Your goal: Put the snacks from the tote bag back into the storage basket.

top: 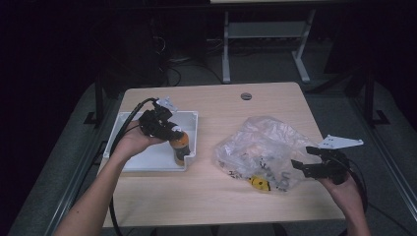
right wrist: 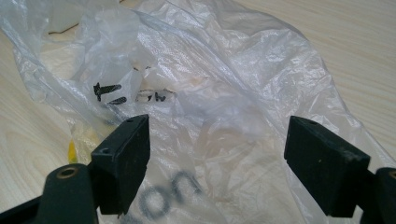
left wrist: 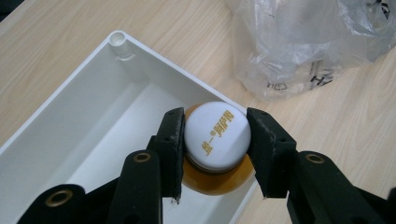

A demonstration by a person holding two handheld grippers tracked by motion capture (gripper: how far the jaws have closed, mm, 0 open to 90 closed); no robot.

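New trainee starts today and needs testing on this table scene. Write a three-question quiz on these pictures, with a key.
1. True or false: the left hand-held gripper is shut on the white cap of the orange bottle.
2. Where does the bottle stand? A) inside the white tray, at a corner; B) on the bare table; C) inside the plastic bag.
3. Fill in: the right hand-held gripper has its jaws ____ in front of the clear plastic bag.

Key: 1 true; 2 A; 3 open.
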